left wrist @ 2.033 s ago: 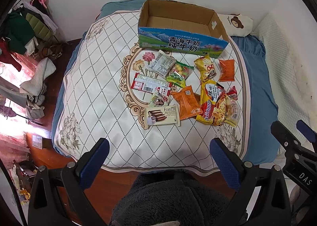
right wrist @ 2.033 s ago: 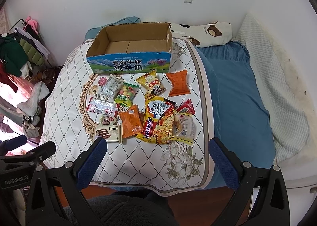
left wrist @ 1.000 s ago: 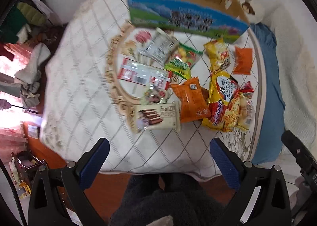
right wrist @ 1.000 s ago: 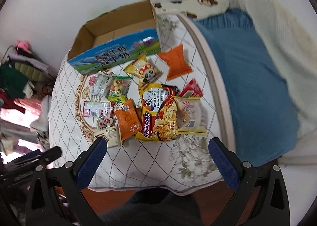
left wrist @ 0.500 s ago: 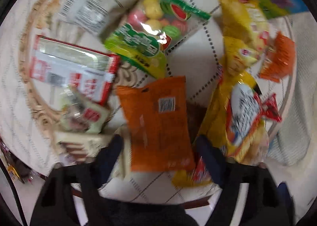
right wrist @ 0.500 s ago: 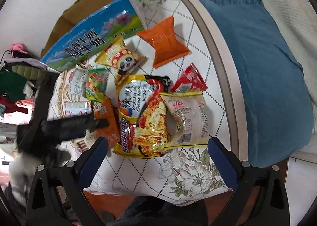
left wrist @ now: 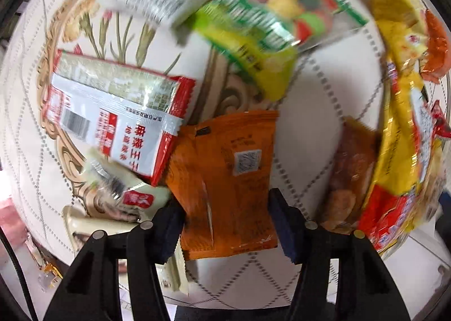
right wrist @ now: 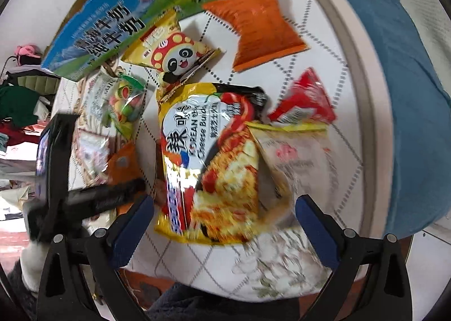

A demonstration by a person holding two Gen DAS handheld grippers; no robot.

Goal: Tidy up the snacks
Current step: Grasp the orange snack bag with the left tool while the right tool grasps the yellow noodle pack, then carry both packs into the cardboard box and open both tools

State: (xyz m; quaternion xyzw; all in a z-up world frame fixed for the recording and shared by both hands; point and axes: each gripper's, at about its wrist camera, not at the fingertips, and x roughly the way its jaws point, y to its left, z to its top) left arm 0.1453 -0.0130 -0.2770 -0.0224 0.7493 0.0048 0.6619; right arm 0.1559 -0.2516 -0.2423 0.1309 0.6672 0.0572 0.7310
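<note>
Milk carton box point(right wrist: 132, 19) interior hidden, snack packets point(right wrist: 208, 157) beside it on quilt point(right wrist: 318, 90)

noodle packet point(right wrist: 208, 157): glossy foil | quilt point(left wrist: 307, 90): stitched cloth | box point(right wrist: 126, 19): cardboard
</note>
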